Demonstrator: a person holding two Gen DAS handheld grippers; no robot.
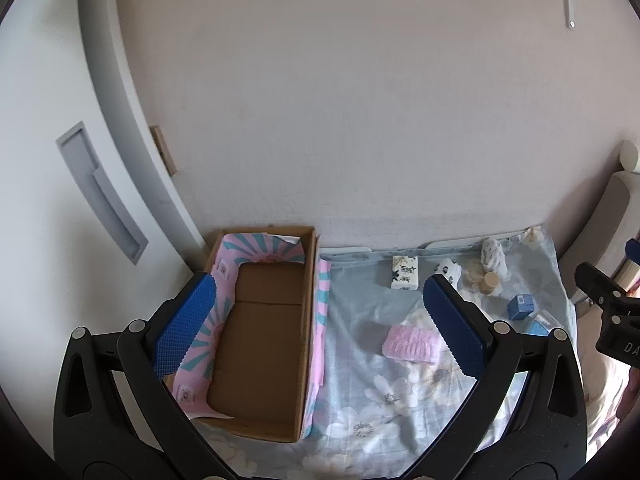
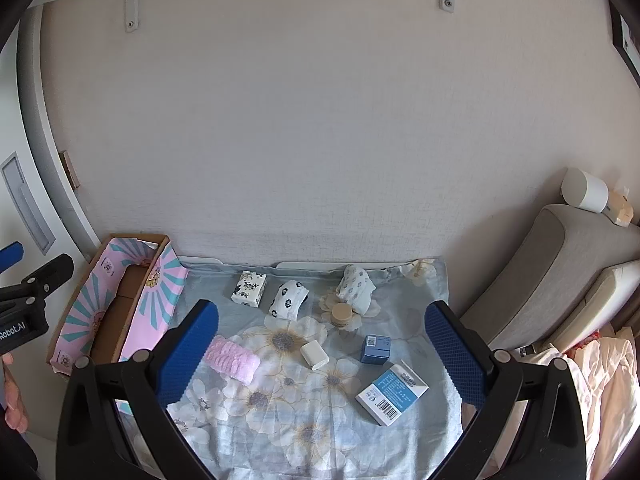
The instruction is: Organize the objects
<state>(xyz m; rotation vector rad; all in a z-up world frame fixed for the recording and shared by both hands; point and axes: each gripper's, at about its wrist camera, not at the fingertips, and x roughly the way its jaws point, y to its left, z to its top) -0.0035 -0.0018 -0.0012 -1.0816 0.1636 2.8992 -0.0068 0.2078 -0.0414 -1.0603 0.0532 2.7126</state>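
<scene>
Cardboard box (image 1: 260,332) floor shows only from the left wrist; both grippers' fingers (image 1: 186,324) (image 2: 454,356) spread wide, empty.

floral sheet (image 2: 320,432) with cardboard box (image 2: 64,344), pink cloth (image 2: 234,360), socks (image 2: 289,299), small boxes (image 2: 392,394)

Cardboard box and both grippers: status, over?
Left gripper and right gripper open, holding nothing. Cardboard box empty. Pink towel roll, socks, small boxes loose on floral cloth. Nothing blocking the box.
</scene>
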